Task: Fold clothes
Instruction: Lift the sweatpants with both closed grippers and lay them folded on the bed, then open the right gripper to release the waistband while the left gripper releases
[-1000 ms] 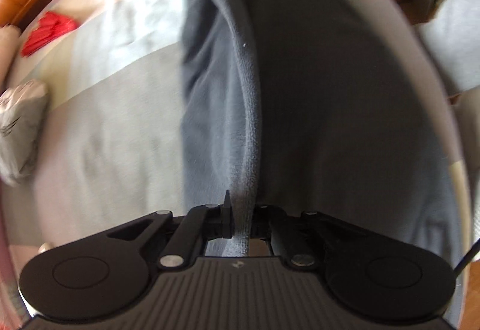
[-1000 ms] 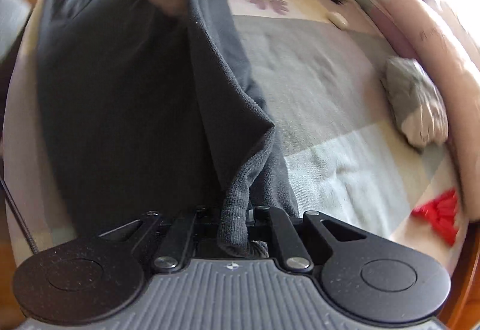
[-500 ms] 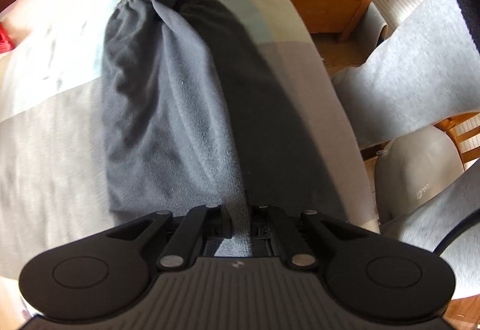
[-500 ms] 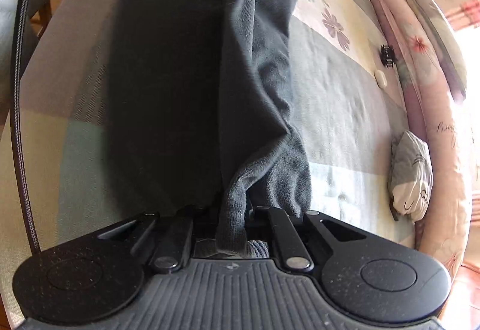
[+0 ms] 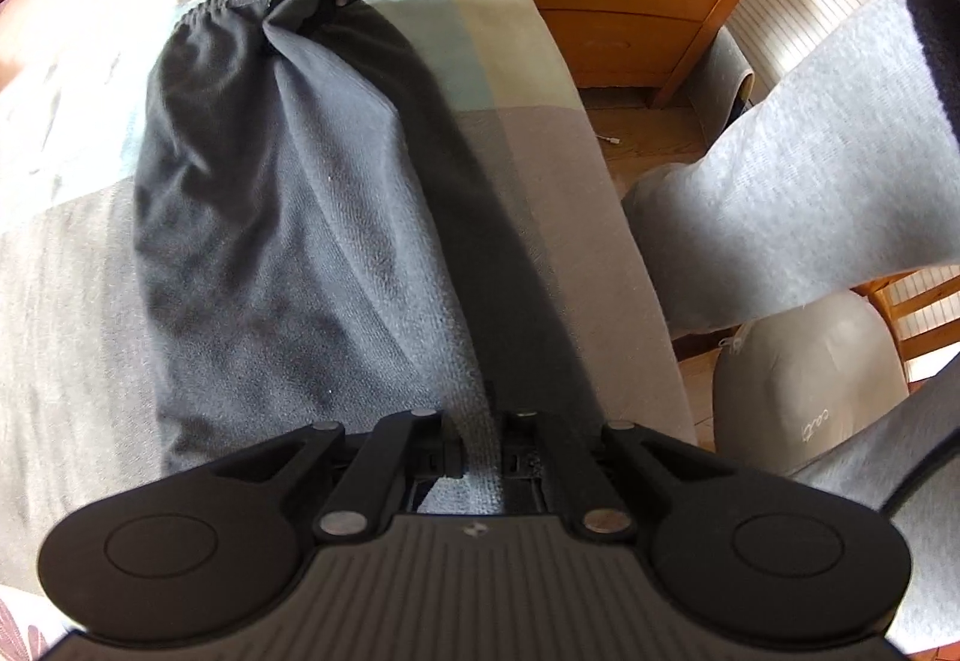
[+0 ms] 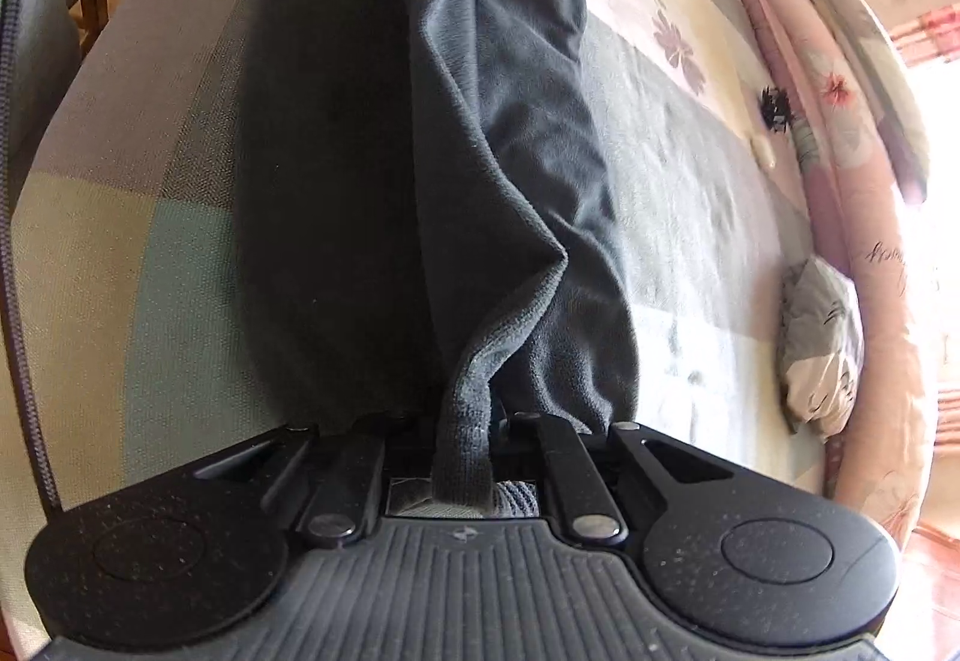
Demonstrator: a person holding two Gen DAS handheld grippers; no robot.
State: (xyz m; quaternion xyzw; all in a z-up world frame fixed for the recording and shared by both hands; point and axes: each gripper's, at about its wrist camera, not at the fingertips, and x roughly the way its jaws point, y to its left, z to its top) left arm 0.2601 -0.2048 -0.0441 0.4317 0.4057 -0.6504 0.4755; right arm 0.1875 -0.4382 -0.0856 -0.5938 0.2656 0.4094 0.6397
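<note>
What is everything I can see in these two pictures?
dark grey garment: one, lying lengthwise on the bed.
bedsheet: one, grey, cream and pale blue blocks.
wooden cabinet: one, orange-brown, beside the bed.
crumpled grey cloth: one, at the bed's far edge.
floral pink bedding: along that edge.
person's legs: light grey trousers.
left hand-held gripper: black, shut on garment.
right hand-held gripper: black, jaws opening, waistband between them.

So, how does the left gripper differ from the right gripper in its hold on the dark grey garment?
The left gripper is shut on the dark grey garment at its plain end; the right gripper has the ribbed hem between its jaws, which are opening. The left gripper's cloth lies flat, while the right gripper's cloth is bunched into a fold. Both hold the garment stretched over the bed.
</note>
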